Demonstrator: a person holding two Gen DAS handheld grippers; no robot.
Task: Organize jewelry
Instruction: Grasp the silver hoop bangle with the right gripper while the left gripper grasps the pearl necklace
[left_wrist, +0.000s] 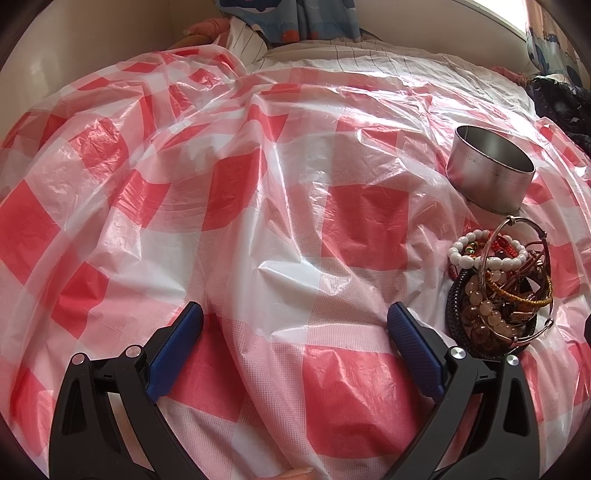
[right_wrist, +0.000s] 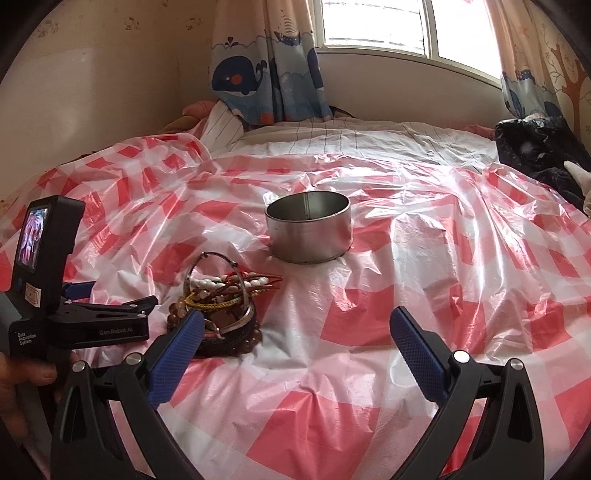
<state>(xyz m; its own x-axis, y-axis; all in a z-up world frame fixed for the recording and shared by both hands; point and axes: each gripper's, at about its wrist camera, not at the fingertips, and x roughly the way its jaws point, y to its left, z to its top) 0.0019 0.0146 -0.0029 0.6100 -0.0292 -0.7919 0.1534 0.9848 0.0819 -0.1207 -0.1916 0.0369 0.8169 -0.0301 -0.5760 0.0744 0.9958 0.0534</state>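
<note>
Nothing is sorted yet: the bracelets (right_wrist: 218, 306) lie heaped near the empty tin (right_wrist: 308, 229). Both the left gripper (left_wrist: 295, 325) and right gripper (right_wrist: 295, 332) gape, holding nothing. Next, I judge, one must close on a single bracelet.

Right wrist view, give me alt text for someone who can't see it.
A pile of bracelets sits on a red-and-white checked plastic sheet, with an empty metal tin just beyond it. The open right gripper hovers in the foreground; the left gripper reaches in from the left.
</note>
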